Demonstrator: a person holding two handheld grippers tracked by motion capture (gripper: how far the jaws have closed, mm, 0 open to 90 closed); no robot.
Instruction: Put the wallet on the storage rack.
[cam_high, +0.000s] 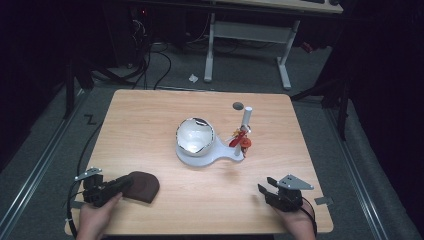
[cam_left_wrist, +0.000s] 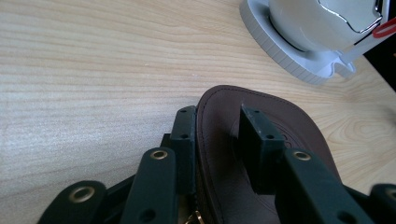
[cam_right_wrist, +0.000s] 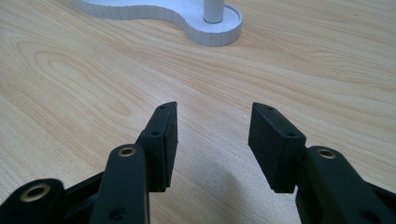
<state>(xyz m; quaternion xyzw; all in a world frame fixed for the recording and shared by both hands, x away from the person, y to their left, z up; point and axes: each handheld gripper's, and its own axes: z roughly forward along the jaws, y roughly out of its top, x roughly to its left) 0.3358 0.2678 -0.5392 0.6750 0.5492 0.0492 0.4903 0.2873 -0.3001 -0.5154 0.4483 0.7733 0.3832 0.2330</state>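
Observation:
A brown leather pouch (cam_high: 146, 186) with a stitched rim lies near the table's front left corner. My left gripper (cam_high: 126, 183) reaches onto its near end. In the left gripper view (cam_left_wrist: 215, 116) one jaw runs along the rim of the pouch (cam_left_wrist: 294, 123) and the other stands over its top, with leather showing between them; I see no squeeze. My right gripper (cam_high: 265, 188) rests open on bare wood at the front right, and nothing lies between its jaws (cam_right_wrist: 215, 112).
At mid-table a white stand (cam_high: 200, 161) carries a shiny bowl (cam_high: 195, 135) and a white post (cam_high: 246, 118) with red pieces (cam_high: 241, 141). A small grey disc (cam_high: 238, 106) lies behind it. The stand's base (cam_right_wrist: 205, 25) is ahead of the right jaws.

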